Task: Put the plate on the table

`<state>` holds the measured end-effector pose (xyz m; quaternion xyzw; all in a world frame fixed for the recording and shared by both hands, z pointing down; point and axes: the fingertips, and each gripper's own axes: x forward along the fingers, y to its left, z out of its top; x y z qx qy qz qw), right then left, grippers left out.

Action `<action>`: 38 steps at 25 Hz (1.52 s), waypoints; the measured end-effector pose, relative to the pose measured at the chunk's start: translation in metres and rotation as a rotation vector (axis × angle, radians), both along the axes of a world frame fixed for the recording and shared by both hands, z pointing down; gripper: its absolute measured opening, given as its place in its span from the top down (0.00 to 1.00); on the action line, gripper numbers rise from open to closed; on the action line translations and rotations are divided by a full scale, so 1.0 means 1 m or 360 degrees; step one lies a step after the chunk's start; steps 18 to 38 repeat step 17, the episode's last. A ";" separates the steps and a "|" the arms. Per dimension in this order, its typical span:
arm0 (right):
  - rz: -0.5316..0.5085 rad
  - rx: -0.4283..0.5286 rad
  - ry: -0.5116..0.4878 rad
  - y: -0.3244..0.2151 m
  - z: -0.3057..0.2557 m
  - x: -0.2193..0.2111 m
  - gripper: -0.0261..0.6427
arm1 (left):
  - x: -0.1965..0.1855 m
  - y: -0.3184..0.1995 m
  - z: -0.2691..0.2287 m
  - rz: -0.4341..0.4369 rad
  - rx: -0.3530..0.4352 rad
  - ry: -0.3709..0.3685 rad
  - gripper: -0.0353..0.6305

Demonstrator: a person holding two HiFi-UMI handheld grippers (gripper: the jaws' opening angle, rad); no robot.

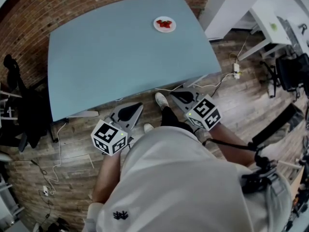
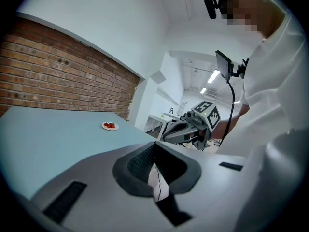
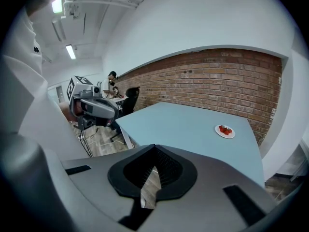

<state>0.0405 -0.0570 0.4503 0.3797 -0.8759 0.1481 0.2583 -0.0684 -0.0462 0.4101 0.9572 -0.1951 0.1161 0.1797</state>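
A small white plate (image 1: 164, 24) with red pieces of food on it rests on the light blue table (image 1: 120, 57), near the far right corner. The same plate (image 2: 110, 125) shows far off in the left gripper view, and the plate (image 3: 225, 130) appears again in the right gripper view. My left gripper (image 1: 139, 106) hangs over the floor just off the table's near edge, jaws together and empty. My right gripper (image 1: 175, 93) is held beside it to the right, also shut with nothing in it. Both are far from the plate.
A black chair (image 1: 19, 110) stands at the table's left end. White desks (image 1: 270, 18) and a dark chair (image 1: 292, 71) are to the right. Cables and a power strip (image 1: 236, 69) lie on the wooden floor by the table legs. A brick wall (image 3: 231, 81) runs behind.
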 end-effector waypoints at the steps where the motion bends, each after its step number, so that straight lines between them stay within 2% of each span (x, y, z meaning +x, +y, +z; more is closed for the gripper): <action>1: -0.0002 -0.0001 0.0000 0.000 0.001 0.000 0.95 | 0.000 0.000 0.002 0.0004 -0.0003 -0.0006 0.95; 17: -0.0002 -0.0013 0.0011 -0.004 0.005 0.001 0.95 | 0.002 -0.001 0.009 0.0027 -0.0028 -0.0050 0.95; 38: -0.0002 -0.0013 0.0011 -0.004 0.005 0.001 0.95 | 0.002 -0.001 0.009 0.0027 -0.0028 -0.0050 0.95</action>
